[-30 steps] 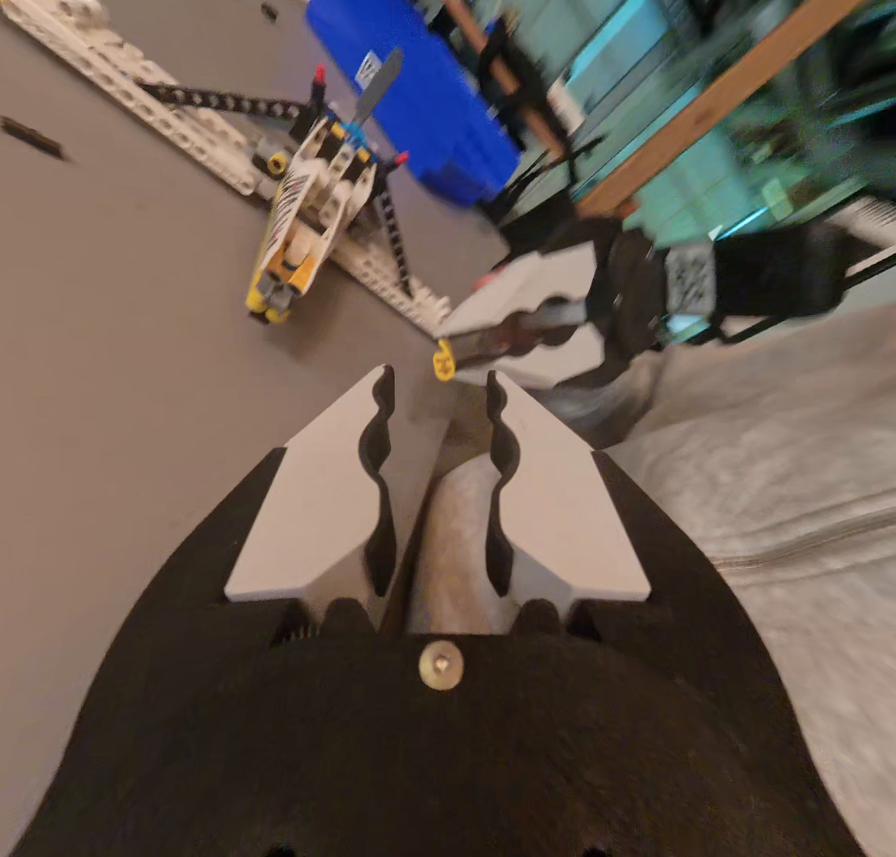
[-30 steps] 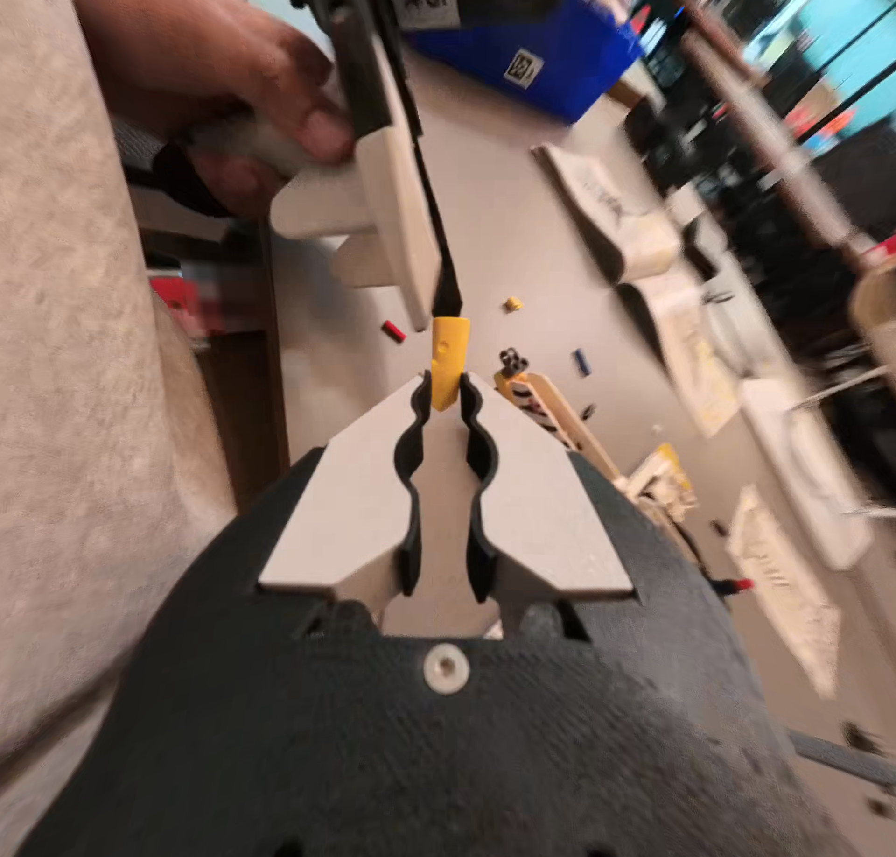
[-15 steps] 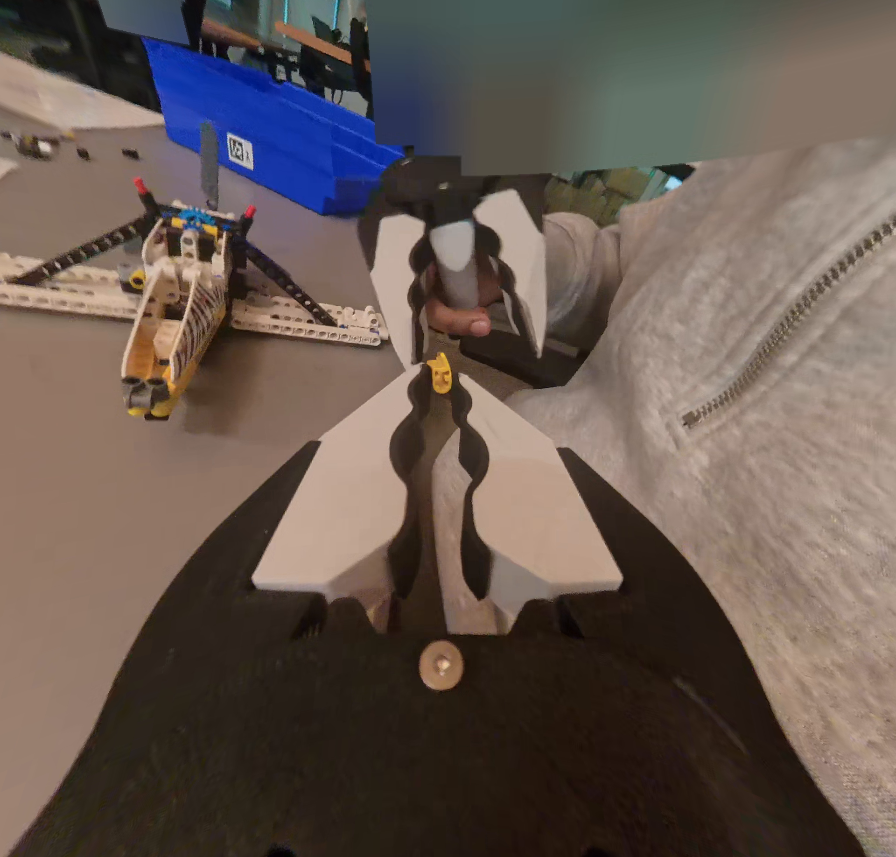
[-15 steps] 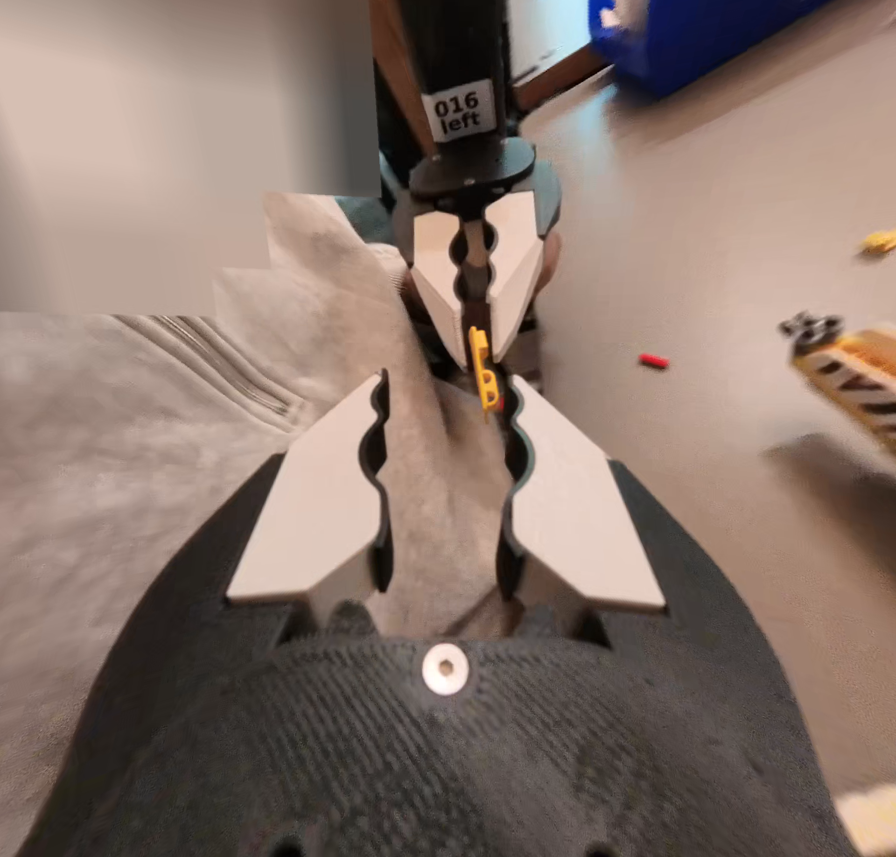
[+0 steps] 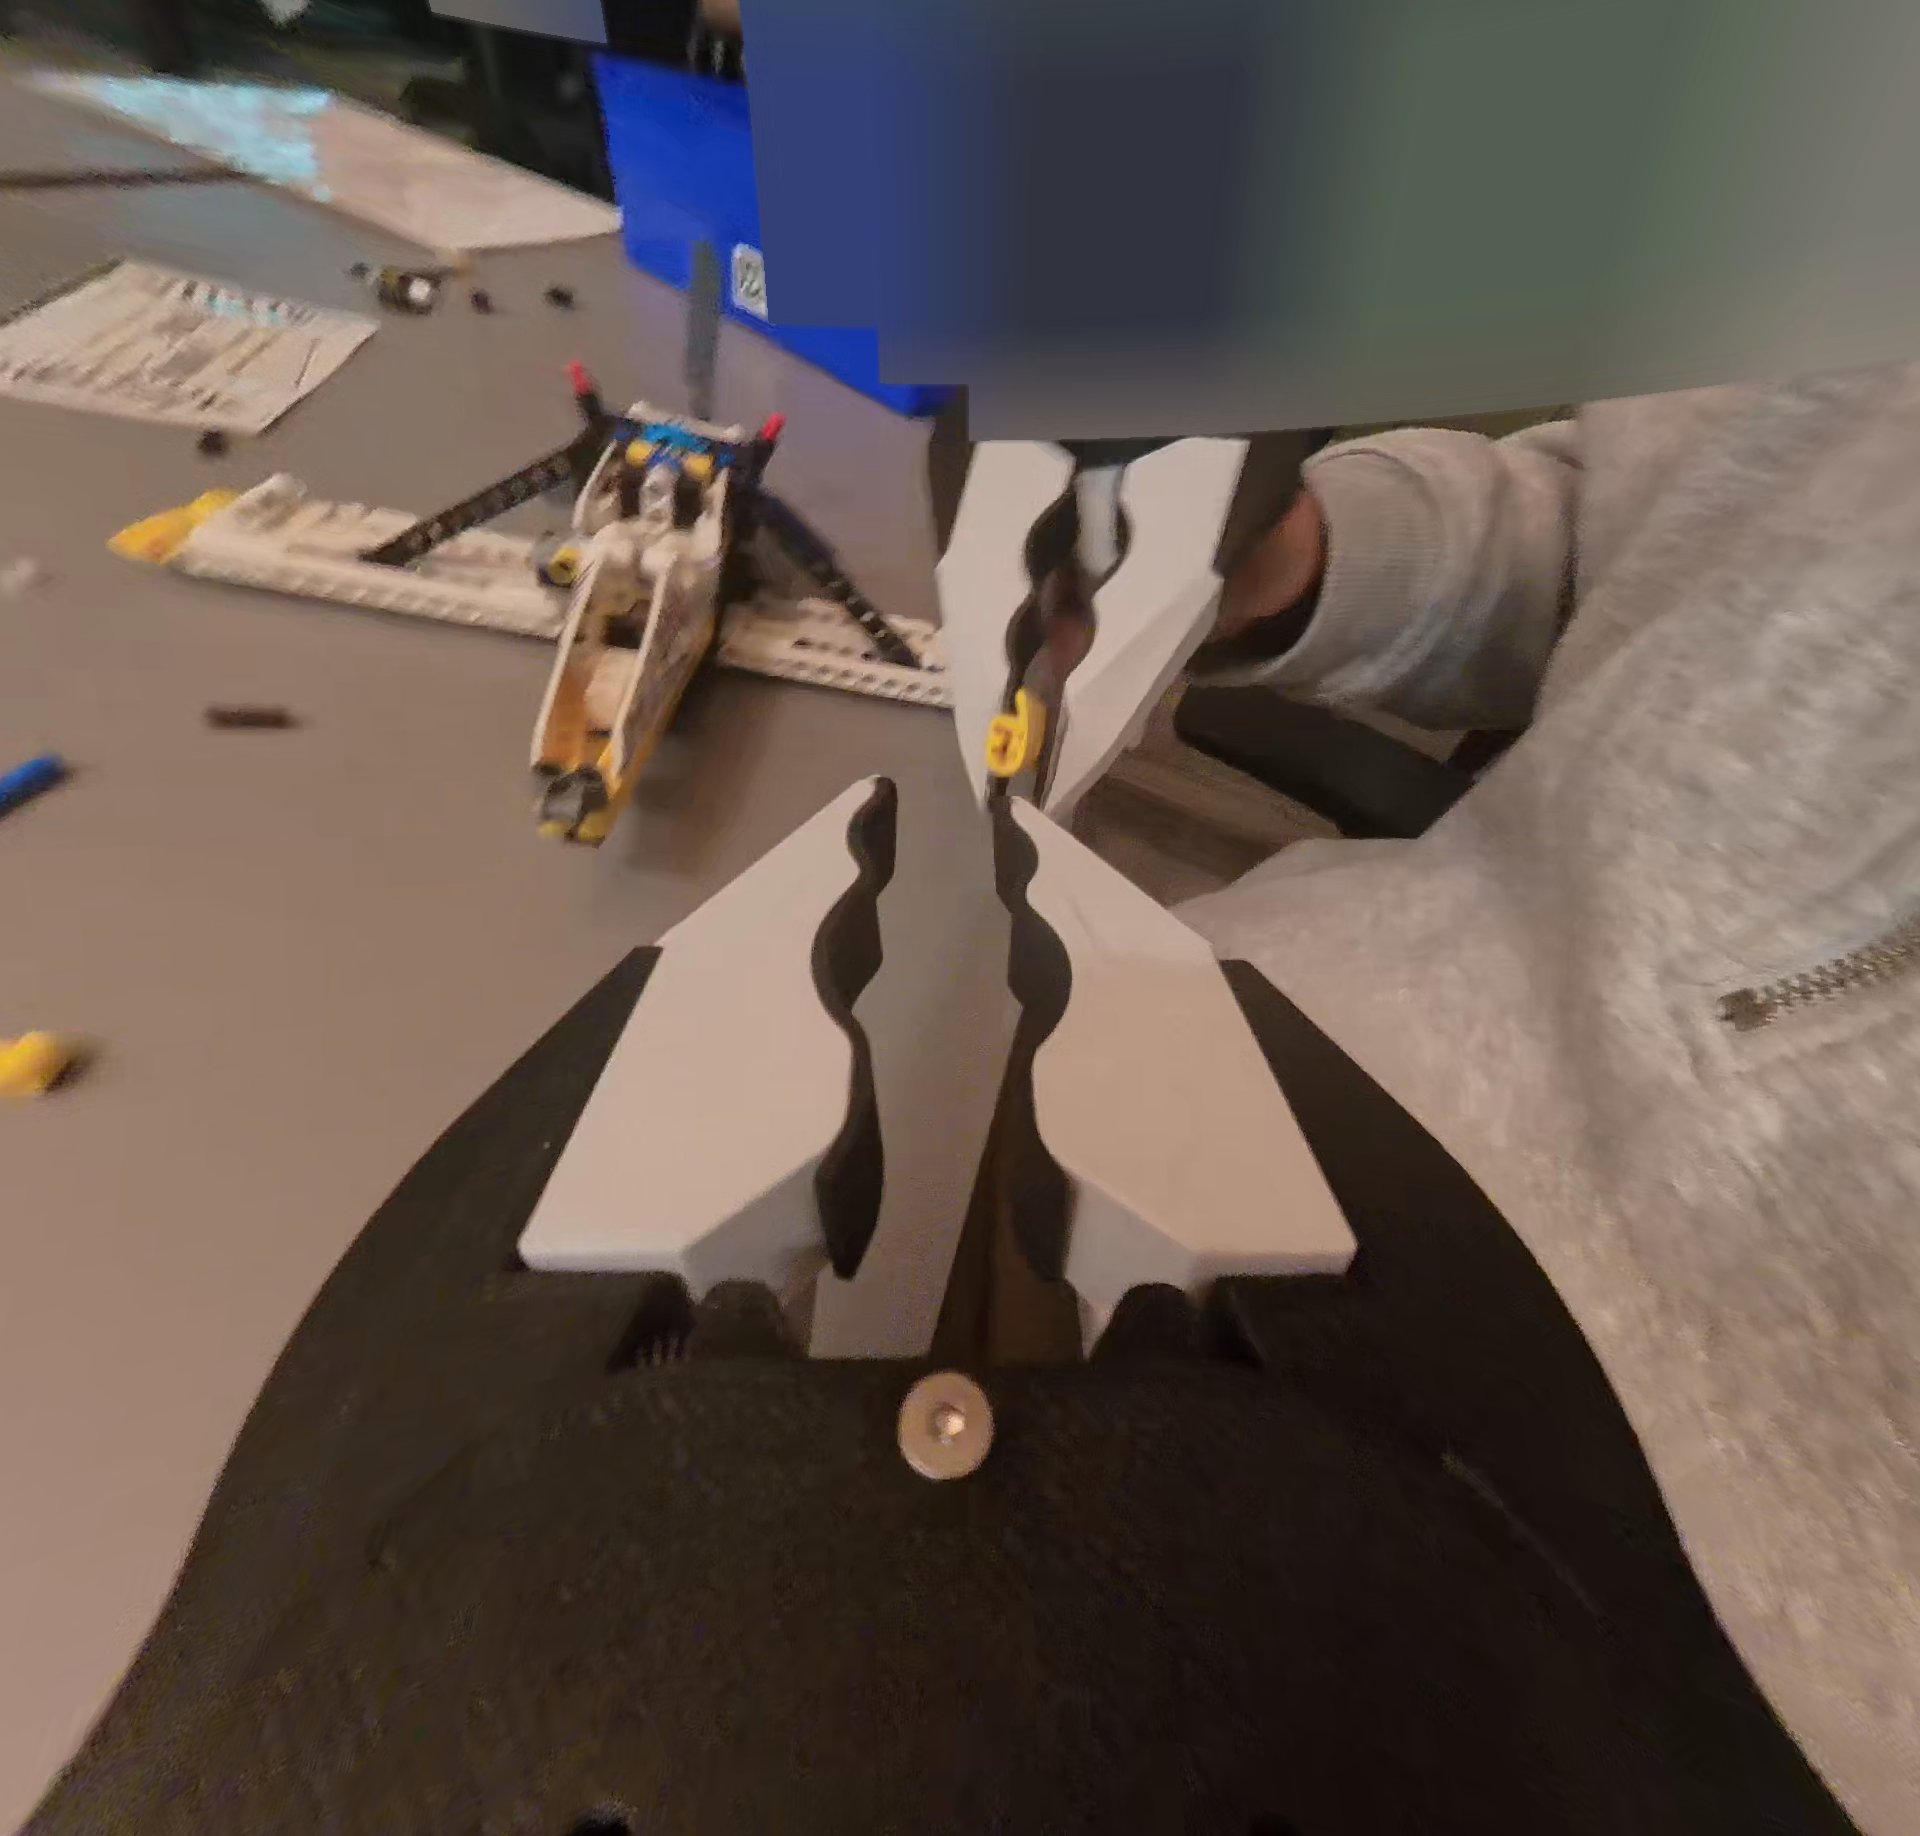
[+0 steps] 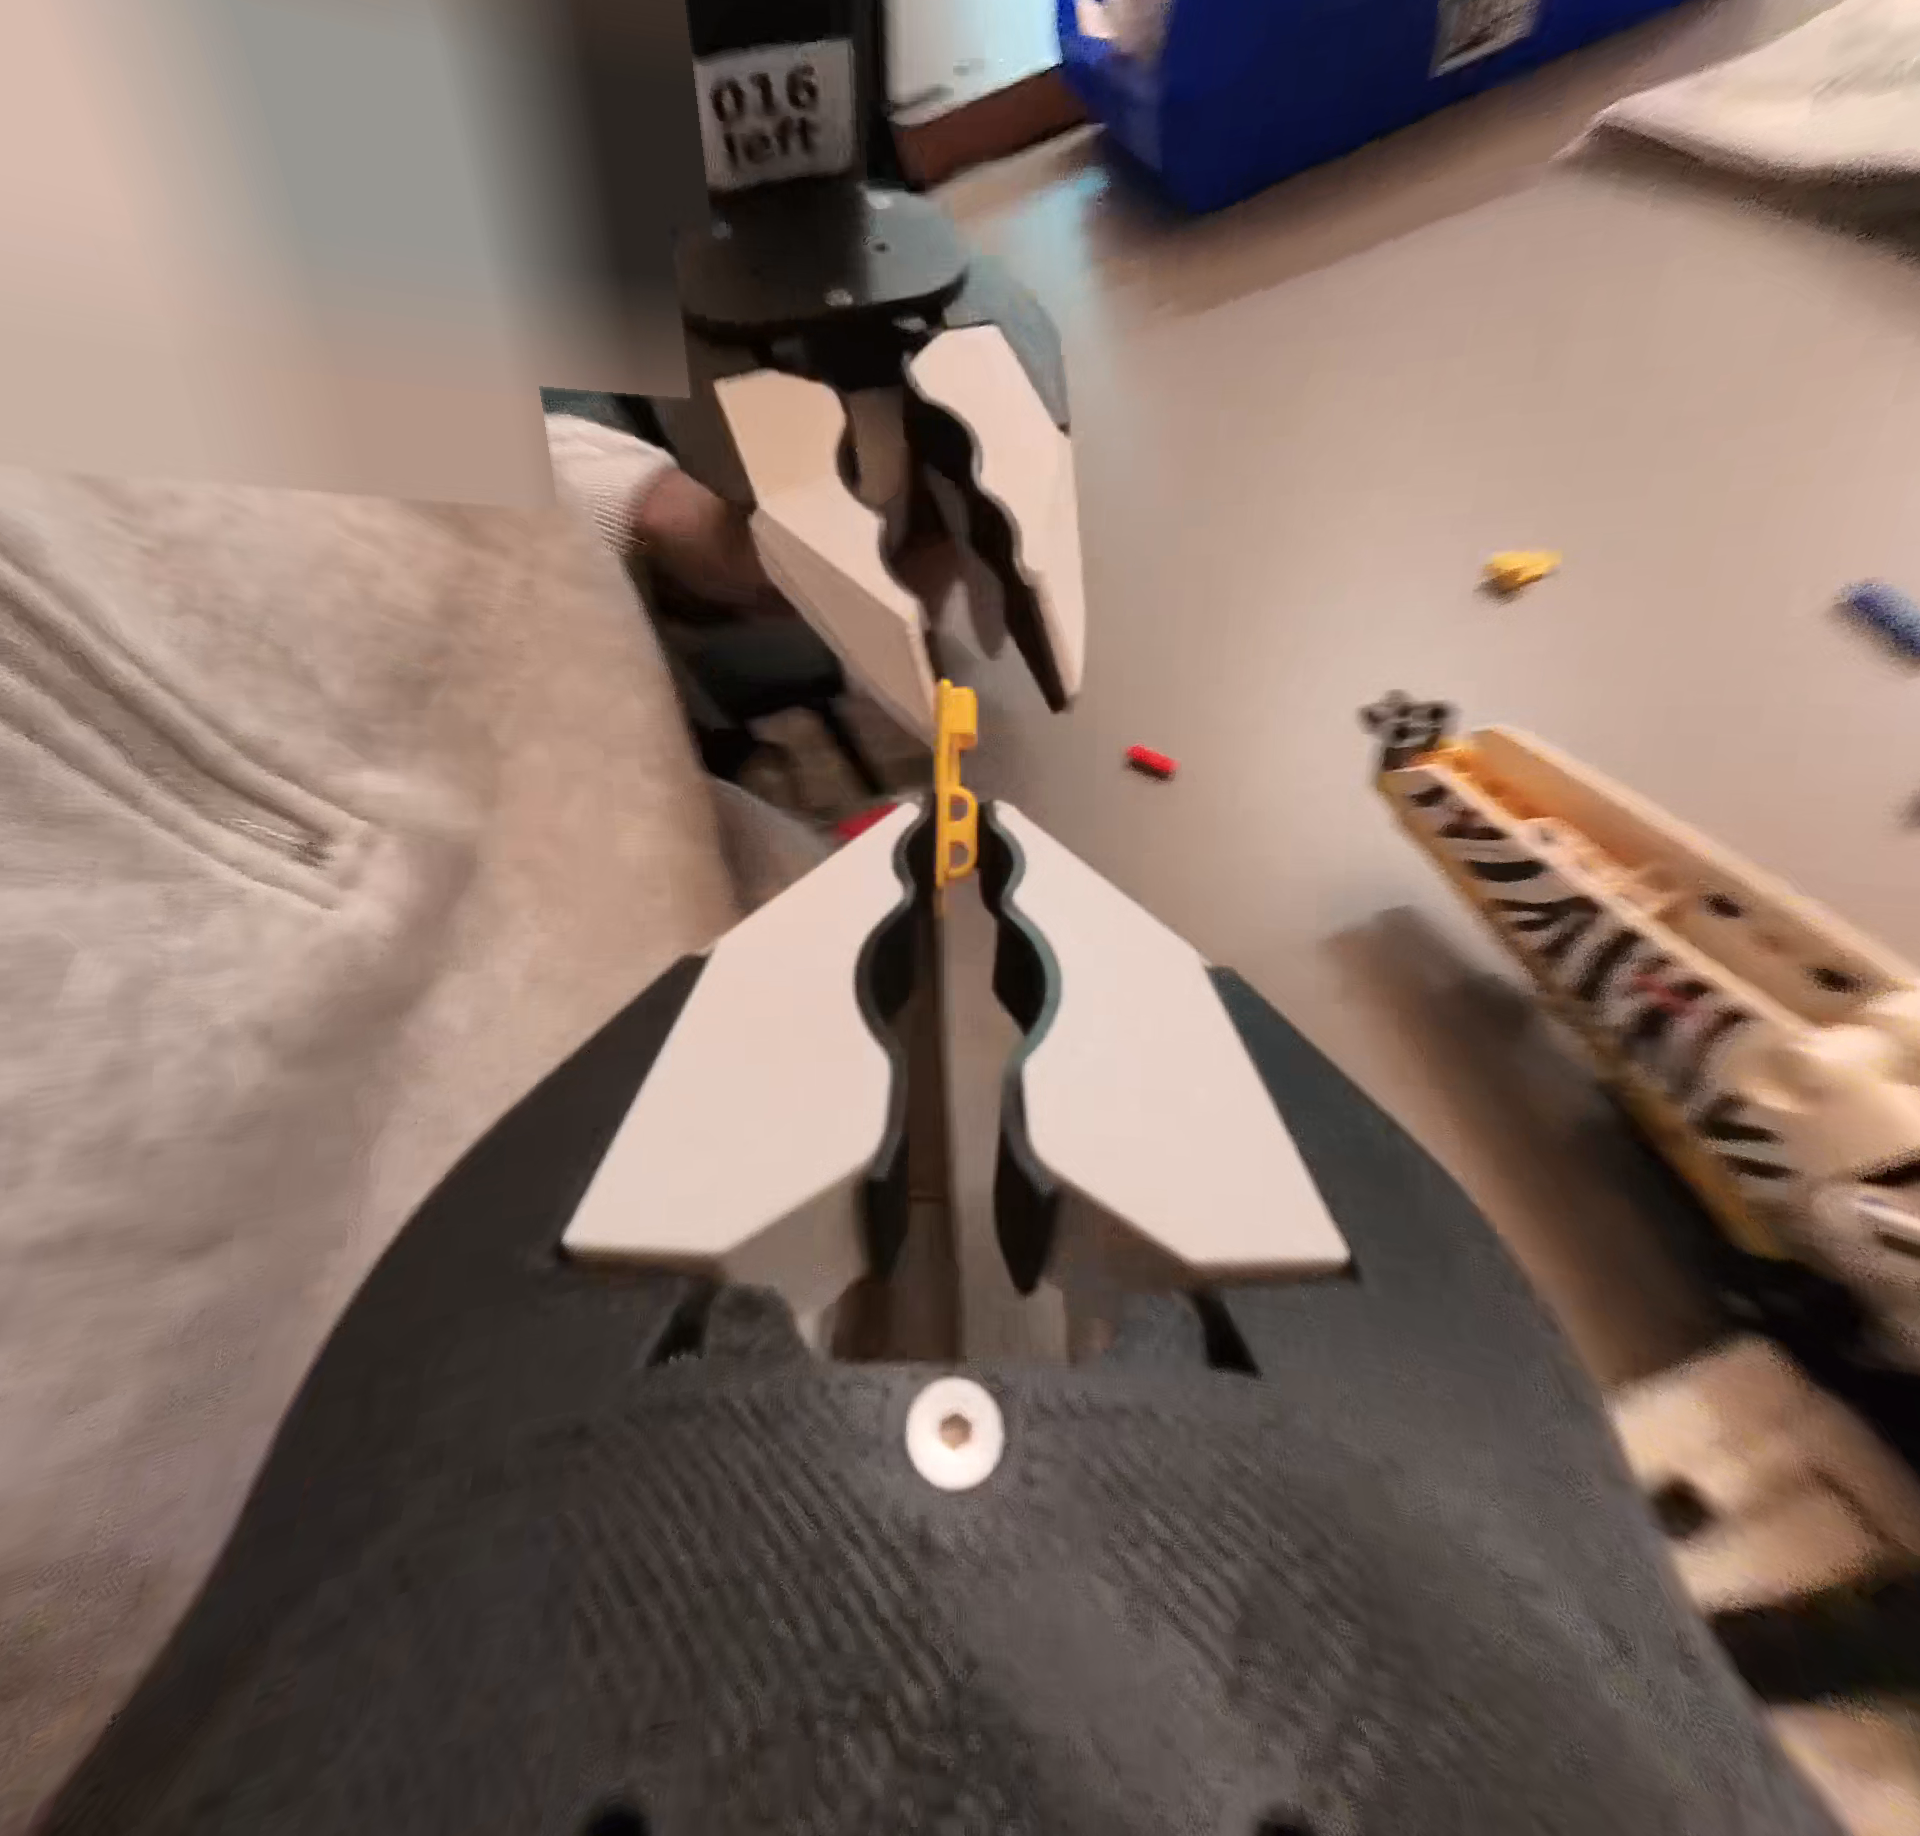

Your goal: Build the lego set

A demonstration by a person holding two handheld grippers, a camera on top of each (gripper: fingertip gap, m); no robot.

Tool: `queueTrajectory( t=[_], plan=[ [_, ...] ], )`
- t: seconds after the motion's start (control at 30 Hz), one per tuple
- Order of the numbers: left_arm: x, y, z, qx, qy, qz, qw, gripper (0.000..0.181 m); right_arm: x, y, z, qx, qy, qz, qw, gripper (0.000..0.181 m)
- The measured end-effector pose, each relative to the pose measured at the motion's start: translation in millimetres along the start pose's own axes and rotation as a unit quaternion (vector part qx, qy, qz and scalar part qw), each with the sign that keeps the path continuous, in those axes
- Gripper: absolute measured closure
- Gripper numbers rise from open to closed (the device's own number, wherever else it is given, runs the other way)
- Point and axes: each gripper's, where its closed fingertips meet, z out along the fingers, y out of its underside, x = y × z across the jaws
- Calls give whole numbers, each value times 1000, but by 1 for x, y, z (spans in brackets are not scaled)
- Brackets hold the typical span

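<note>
Right wrist view: right gripper pinches a yellow lego piece by its lower end, upper end exposed, probably for handover; left gripper, fingers parted and empty, hovers just above, beside the partly built model.

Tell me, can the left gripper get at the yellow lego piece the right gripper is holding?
Probably yes. The left gripper is open, its tips right by the free end of the yellow lego piece, which sticks out past the shut right gripper. Nothing lies between them.
</note>
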Motion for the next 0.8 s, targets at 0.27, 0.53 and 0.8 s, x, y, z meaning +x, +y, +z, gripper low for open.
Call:
queueTrajectory(
  t=[0.27,0.53,0.8],
  plan=[
    [-12,3,-6,19,27,-111,993,155,25,-21,-12,57,172,-167,969,175],
    [8,-39,-10,154,95,-107,978,165,3,-49,-3,202,60,-5,977,176],
    [9,-37,-24,193,131,-165,958,174,-5,-41,9,185,24,20,982,176]
  ],
)
